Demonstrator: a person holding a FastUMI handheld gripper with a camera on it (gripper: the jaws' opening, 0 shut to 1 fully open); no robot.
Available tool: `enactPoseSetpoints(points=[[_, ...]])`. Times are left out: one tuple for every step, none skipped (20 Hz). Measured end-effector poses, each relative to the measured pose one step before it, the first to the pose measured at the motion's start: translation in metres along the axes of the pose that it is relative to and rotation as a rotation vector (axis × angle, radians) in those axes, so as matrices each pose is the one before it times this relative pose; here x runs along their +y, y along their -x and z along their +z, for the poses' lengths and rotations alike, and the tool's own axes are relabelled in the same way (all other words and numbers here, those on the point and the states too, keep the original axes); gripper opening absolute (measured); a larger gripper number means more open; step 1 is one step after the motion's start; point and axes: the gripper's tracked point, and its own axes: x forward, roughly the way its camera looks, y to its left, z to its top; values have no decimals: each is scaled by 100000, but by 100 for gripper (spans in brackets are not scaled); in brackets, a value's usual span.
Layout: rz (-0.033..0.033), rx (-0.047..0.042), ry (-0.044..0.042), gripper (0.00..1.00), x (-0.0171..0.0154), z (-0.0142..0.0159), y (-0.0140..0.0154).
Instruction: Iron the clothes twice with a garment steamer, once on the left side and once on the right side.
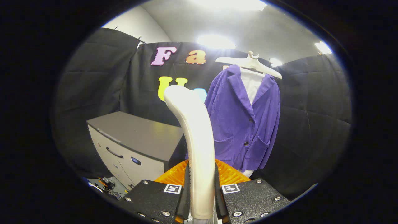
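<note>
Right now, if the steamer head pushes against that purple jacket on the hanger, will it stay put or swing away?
Probably it gives way: the purple jacket hangs free from a hanger, so it likely swings. Its cloth looks soft, likely to fold. The gripper is shut on the steamer.

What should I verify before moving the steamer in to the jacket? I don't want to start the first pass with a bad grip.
1. Claw shut on the steamer handle, both fingers pressing: ok.
2. Handle upright between the fingers: ok.
3. Purple jacket hanging on its hanger: ok.
4. Path to the jacket free of the grey cabinet, which stands left of it: ok.
5. Steam on: cannot tell.
</note>
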Motion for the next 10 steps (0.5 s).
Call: enactPoseSetpoints(points=[[-1265, -2073, -181, 33, 380, 1159, 219], [-1309, -1588, -7, 33, 578, 1050, 152], [-643, -1040, -205, 32, 590, 752, 225], [64, -1257, -680, 32, 795, 775, 260], [67, -1319, -956, 32, 710, 794, 250], [-348, -1215, -706, 32, 604, 681, 241], [-617, -416, -644, 32, 333, 324, 172], [-706, -379, -516, 32, 483, 415, 148], [-541, -511, -997, 32, 404, 363, 124], [-187, -773, -1211, 32, 462, 422, 329]])
